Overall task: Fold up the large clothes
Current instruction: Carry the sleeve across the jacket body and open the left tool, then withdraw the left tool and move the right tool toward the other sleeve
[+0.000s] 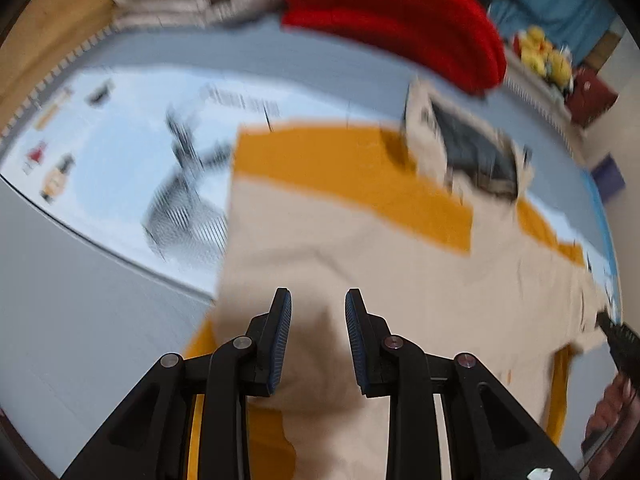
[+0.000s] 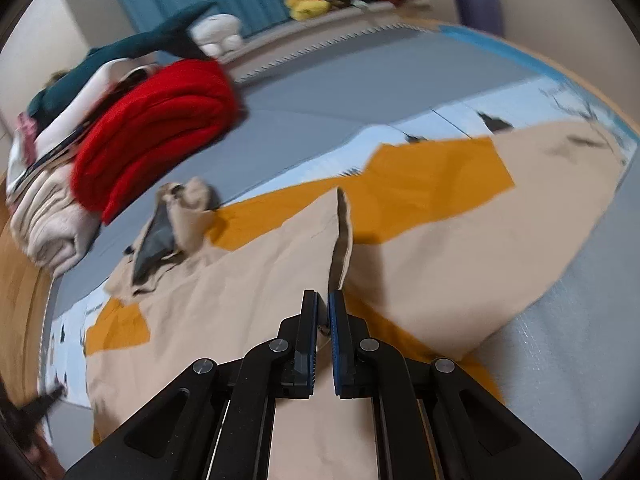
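Between right claw [image 2: 323, 300] pads, jacket [image 2: 248, 280] fold.

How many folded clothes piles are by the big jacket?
2: a red one beside the jacket's hood, and a cream one next to it; more may be hidden.

matt beige-orange cloth garment [image 1: 360, 248]; red fuzzy knit [image 2: 160, 120].

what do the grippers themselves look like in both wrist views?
The left gripper and the right gripper look identical: matte black linkage arms with round silver pivot pins, triangular cutouts in the outer links, and straight black fingers faced with dark blue ribbed pads. No cables or markings are visible.
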### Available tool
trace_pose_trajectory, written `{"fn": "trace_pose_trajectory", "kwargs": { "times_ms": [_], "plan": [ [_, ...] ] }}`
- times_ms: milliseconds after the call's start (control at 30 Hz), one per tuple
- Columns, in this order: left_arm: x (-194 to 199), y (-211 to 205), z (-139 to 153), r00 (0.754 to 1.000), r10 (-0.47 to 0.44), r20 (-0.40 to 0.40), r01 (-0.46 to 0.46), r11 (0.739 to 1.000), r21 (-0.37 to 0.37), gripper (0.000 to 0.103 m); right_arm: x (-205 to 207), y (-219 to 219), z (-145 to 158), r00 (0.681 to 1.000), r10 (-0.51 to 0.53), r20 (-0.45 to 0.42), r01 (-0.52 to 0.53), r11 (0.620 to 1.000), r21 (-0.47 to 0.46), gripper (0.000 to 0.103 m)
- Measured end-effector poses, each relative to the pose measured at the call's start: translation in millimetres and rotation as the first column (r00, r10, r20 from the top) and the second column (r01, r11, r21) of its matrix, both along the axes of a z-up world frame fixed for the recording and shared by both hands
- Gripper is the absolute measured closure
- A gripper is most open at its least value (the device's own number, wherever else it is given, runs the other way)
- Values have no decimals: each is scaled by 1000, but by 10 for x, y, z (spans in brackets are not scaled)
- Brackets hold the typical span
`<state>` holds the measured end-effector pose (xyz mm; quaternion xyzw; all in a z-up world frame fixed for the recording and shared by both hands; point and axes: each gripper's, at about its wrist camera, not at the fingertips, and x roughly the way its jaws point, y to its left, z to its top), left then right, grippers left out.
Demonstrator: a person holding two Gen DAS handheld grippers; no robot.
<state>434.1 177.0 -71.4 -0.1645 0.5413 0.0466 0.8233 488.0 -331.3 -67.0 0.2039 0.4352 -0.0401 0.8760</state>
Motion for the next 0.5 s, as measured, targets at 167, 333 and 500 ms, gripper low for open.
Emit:
{"fn": "trace_pose_trajectory", "kwargs": {
  "times_ms": [167, 333, 500],
  "plan": [
    [3, -47, -299, 994, -23, -109, 19, 999, -35, 78, 14, -151, -106, 997, -59, -40, 60, 998, 5, 93],
    [-4, -164, -445, 985, -65, -161, 63, 998, -19, 78, 67, -215, -151, 998, -50, -26, 51, 998, 36, 85],
    [-25, -301, -635, 965, -103, -239, 117, 992, 46, 75, 218, -136, -538, 983, 75, -167, -47, 985, 169, 72]
  ]
}}
